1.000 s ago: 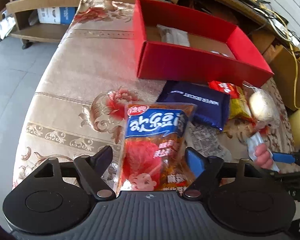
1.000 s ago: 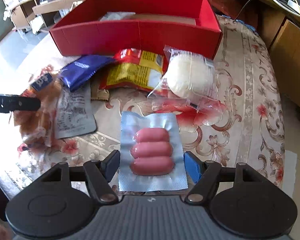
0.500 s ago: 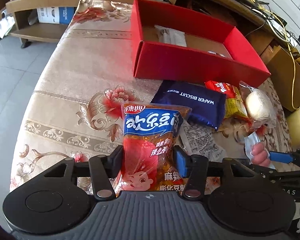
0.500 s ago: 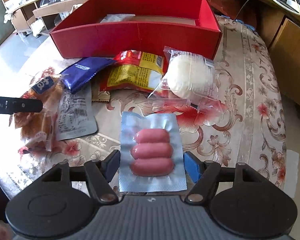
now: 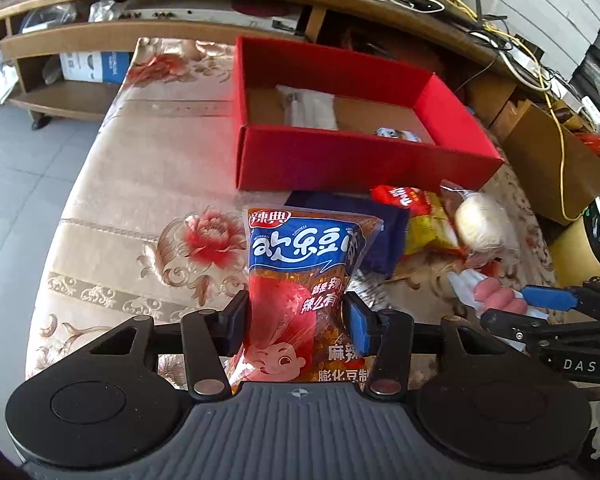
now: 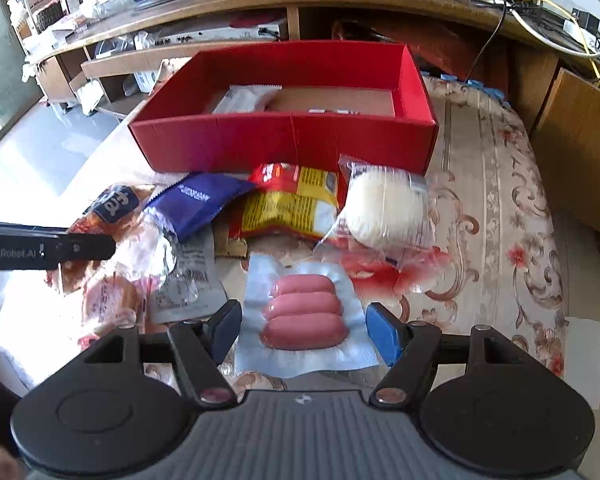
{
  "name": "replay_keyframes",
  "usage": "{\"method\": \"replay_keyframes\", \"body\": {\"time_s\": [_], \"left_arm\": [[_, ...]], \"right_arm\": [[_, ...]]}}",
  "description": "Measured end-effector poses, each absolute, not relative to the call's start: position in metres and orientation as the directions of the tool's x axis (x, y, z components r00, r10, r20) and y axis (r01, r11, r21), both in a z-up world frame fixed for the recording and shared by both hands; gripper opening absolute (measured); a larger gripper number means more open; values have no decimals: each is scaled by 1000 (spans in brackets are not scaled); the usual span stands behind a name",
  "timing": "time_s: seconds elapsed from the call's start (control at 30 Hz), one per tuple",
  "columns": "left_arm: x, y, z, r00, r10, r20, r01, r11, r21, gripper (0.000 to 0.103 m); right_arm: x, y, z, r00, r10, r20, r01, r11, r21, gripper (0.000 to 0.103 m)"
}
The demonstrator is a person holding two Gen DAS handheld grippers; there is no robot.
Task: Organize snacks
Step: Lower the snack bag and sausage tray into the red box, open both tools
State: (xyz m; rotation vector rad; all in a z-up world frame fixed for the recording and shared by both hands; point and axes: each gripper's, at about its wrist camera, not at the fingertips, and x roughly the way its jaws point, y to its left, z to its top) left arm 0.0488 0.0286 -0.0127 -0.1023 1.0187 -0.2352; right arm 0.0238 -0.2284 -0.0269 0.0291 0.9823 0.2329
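Snacks lie grouped on the floral tablecloth (image 5: 140, 184) just in front of the red box (image 6: 284, 144), which serves as reference throughout; left gripper (image 5: 298, 320) has its jaws closing on the orange bean-snack bag (image 5: 300, 280), both pads pressed into the bag's sides so the wrapper pinches at its waist; that bag stands upright in the jaws, nearer the camera than the box's front wall; right gripper (image 6: 304, 330) holds the sausage pack (image 6: 302, 316) by its two side edges, the clear film spanning the full gap between the pads, three pink sausages lying crosswise; this pack sits in front of the box, towards its right half; between the held packs and the box front lie a dark blue wafer packet (image 6: 198, 200), a red-and-yellow packet (image 6: 292, 204) and a wrapped white bun (image 6: 384, 208), all near or touching one another, the bun rightmost; a silver sachet (image 6: 188, 280) lies in front of the wafer packet; inside the box, a white wrapped item (image 6: 244, 98) rests on the cardboard floor towards the left rear, and a small item by the front wall cannot be identified.
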Motion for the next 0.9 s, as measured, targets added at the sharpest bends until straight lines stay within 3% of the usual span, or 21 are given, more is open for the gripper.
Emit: {"method": "replay_keyframes", "body": {"time_s": [0.9], "left_arm": [[64,0,20,563,-334,-756,218,942,-255,57]], "right_arm": [[26,-241,20,656,280,-701,-149,958,243,65]]}}
